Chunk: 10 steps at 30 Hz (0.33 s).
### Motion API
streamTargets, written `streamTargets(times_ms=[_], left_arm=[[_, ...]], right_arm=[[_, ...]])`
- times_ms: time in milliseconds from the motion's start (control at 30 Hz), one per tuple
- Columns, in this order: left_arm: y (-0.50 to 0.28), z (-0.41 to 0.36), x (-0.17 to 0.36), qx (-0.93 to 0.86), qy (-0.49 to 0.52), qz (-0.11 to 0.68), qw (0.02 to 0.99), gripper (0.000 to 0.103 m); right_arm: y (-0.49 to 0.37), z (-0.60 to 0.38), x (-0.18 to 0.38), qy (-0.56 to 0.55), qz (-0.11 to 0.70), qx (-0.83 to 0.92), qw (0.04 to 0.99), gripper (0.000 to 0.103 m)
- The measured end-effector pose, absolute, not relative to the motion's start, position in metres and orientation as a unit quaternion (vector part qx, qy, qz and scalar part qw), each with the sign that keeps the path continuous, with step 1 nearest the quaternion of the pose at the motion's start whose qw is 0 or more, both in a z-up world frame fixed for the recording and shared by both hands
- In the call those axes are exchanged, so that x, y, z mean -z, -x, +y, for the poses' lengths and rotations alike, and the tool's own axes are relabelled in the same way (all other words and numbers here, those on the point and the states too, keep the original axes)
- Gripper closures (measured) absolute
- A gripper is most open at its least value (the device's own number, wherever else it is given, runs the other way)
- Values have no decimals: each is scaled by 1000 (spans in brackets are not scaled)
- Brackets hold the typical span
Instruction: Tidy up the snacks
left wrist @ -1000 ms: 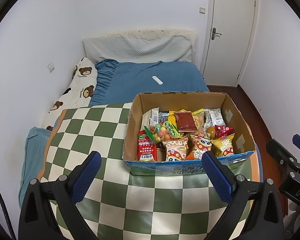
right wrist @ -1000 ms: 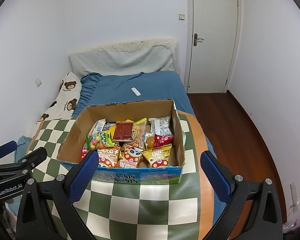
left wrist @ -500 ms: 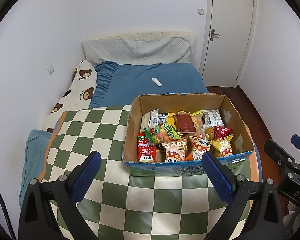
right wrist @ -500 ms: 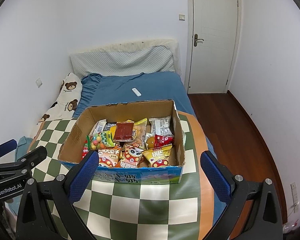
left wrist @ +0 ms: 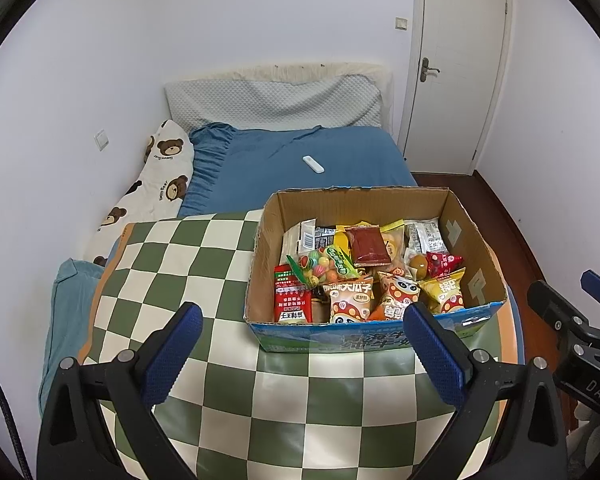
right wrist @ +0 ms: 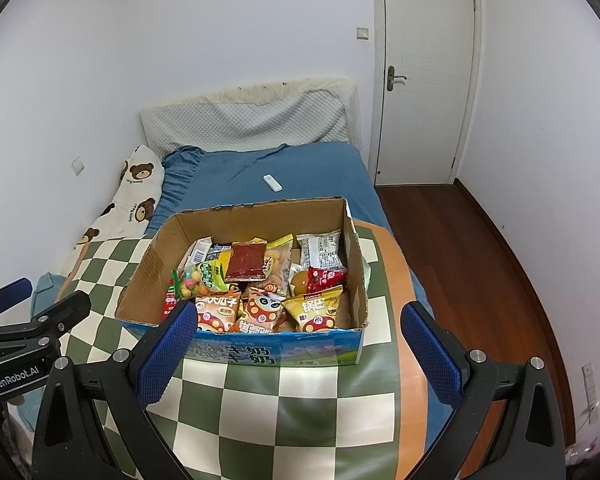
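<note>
Snacks fill the cardboard box (left wrist: 476, 256) that sits on the green-and-cream checkered cloth (left wrist: 204, 264), toward its right half, with the blue bed (left wrist: 300, 152) beyond it on the far side. Both tools hang on the near side of the box, empty: the left gripper (left wrist: 302, 346) has its blue pads spread wide, and the right gripper (right wrist: 298, 344) is spread just as wide, nothing between the fingers of either. The packets are heaped loosely and overlap, so a reach for the dark red pouch (left wrist: 368, 245) lying on top could likely drag the candy bag (left wrist: 324, 266) beside it or pinch two wrappers at once. Glossy film may slip from the pads. A push against the near wall could slide the light box across the smooth cloth toward the right edge, where the floor (right wrist: 472, 248) lies below
</note>
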<state>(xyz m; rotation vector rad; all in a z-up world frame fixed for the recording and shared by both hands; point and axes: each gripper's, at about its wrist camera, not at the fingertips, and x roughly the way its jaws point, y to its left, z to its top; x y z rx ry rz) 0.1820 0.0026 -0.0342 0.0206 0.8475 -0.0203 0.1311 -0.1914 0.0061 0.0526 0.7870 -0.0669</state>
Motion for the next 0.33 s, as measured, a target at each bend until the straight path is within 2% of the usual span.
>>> streamTargets(times_ms=[333], left_arm=[[-181, 2, 36, 11, -12, 408, 913, 0]], right_arm=[[-129, -191, -6, -28, 382, 35, 923, 0]])
